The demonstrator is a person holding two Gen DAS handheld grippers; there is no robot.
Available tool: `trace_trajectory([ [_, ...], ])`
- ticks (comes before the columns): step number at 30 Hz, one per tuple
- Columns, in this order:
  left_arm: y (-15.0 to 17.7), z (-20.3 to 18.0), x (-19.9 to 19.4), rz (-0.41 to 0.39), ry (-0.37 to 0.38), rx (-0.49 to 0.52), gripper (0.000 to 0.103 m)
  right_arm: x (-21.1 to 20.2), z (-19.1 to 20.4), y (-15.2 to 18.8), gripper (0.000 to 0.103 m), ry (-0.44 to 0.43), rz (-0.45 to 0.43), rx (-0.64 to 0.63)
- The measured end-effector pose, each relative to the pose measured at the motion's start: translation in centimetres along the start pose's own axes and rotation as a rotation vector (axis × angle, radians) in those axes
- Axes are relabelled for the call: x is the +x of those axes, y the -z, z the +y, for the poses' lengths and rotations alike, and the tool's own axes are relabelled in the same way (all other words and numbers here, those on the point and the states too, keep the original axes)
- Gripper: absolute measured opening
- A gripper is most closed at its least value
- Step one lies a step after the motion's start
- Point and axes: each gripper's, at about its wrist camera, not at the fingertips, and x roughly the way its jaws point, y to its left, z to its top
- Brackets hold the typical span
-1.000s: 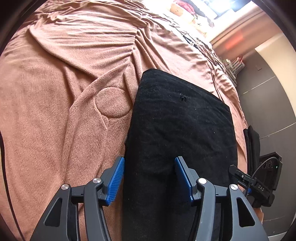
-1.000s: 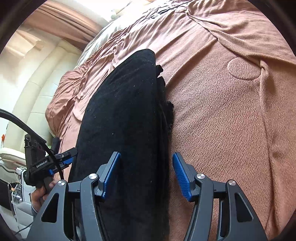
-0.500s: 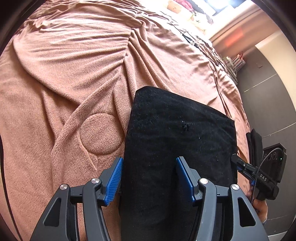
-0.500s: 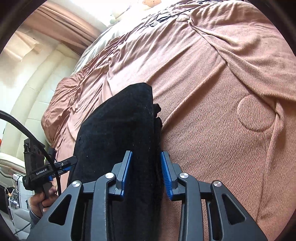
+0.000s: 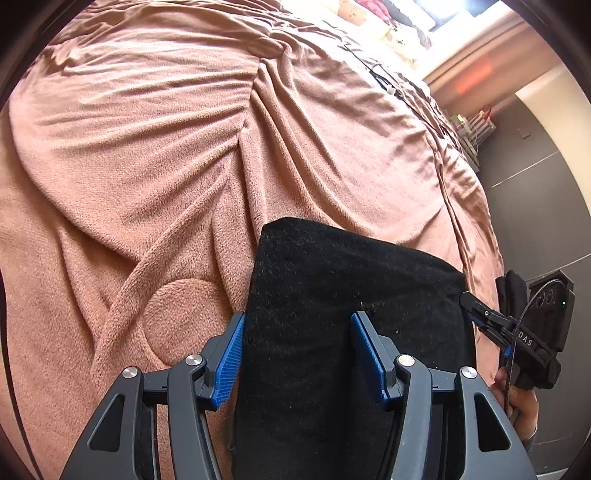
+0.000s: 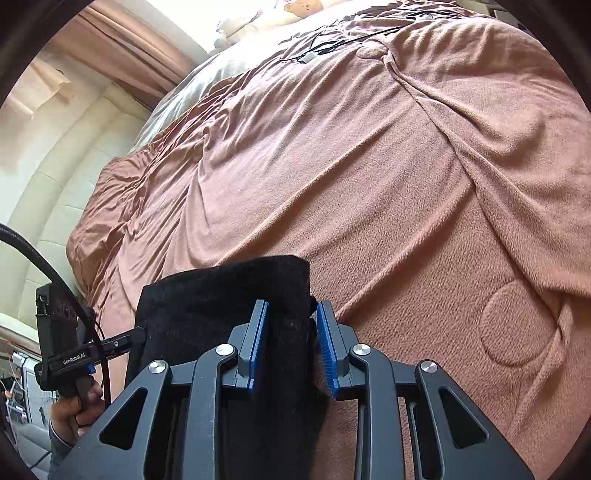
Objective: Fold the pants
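Right gripper (image 6: 291,345), marked "GenRobot.AI", pinches black pants (image 6: 221,295); left gripper (image 5: 297,354) spread.

Two close downward wrist views, opposite sides, sharing black pants (image 5: 332,295) on bed.

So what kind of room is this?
Most likely a bedroom: a wide bed under a rumpled pink-brown fleece blanket, a teddy bear by the bright window at its far end, and curtains beside it.
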Motion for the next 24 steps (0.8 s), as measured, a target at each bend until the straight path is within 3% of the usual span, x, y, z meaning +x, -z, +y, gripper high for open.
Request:
trace_trajectory([
  [6,-0.2,-0.5,-0.4,-0.02,-0.021,0.021,0.043,1.6,-1.0,0.3,0.024,0.0,0.023,0.035],
  [12,0.2,-0.1,-1.0,-0.012,-0.02,0.005,0.048,0.2,-1.0,0.4,0.024,-0.057,0.021,0.075],
  [14,0.6,0.1,-1.1,-0.006,-0.017,-0.006,0.053,-0.4,-1.3,0.7,0.033,-0.091,0.03,0.078],
  [16,1.2,0.4,-1.2,0.001,-0.01,-0.009,0.056,-0.9,-1.6,1.4,0.058,-0.111,0.043,0.07],
  [24,3.7,0.9,-2.5,-0.002,0.013,-0.027,0.056,-0.8,-3.3,4.3,0.062,-0.185,0.125,0.105],
])
